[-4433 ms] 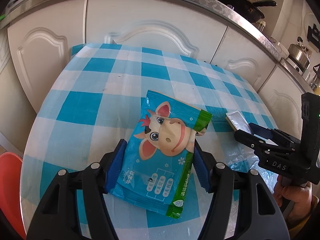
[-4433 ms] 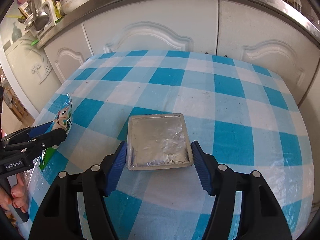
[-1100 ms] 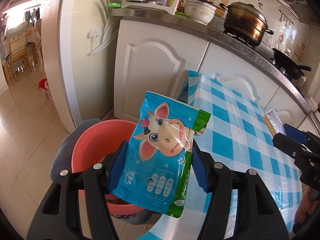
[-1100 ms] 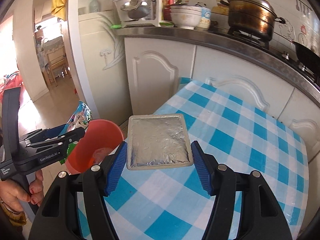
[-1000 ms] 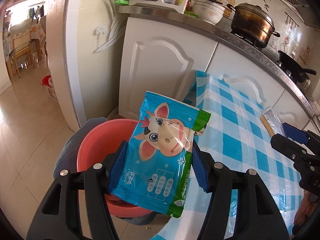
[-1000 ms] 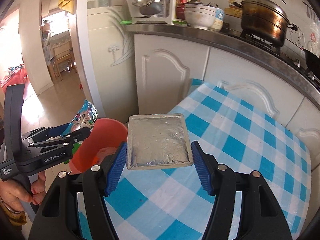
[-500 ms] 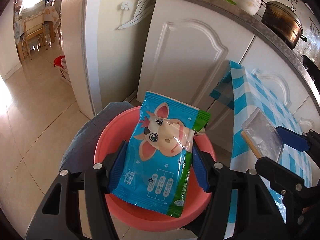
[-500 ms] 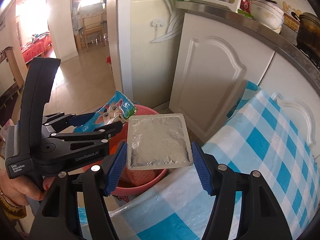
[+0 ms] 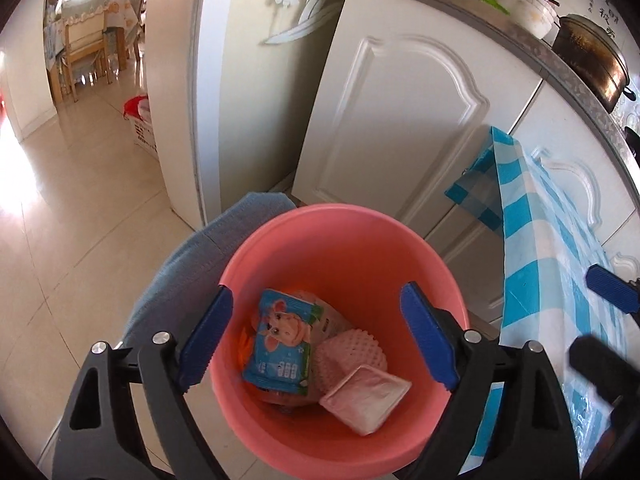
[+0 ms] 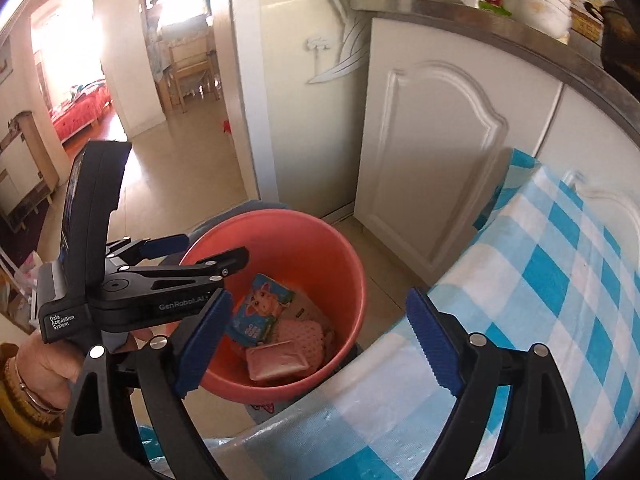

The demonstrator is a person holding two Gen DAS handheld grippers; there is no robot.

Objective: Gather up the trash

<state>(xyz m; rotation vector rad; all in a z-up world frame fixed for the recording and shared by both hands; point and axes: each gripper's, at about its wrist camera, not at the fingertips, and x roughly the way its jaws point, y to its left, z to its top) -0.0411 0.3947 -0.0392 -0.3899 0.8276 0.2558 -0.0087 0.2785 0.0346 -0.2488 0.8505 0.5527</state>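
A pink bucket (image 9: pixel 348 240) (image 10: pixel 320 236) stands on the floor beside the table. Inside it lie the blue cow-print packet (image 9: pixel 280 344) (image 10: pixel 260 304) and the square foil pouch (image 9: pixel 366 398) (image 10: pixel 276 358), on top of pink trash. My left gripper (image 9: pixel 316 336) hangs over the bucket's mouth, jaws opening wide, nothing between them. My right gripper (image 10: pixel 316 340) hovers at the bucket's table-side rim, jaws also opening and empty. In the right wrist view the left gripper (image 10: pixel 208 250) is seen from the side, held by a hand (image 10: pixel 44 364).
A table with a blue-and-white checked cloth (image 10: pixel 560 300) (image 9: pixel 536 240) stands right of the bucket. White cabinet doors (image 9: pixel 400 120) and a white pillar (image 9: pixel 208 80) are behind it. A grey-blue cloth (image 9: pixel 192 264) lies under the bucket. Tiled floor (image 9: pixel 72 208) stretches left.
Both grippers have sunk toward the bucket and let go. The cow-print packet and the foil pouch have dropped from the jaws into the bucket, and both pairs of jaws stand wider.
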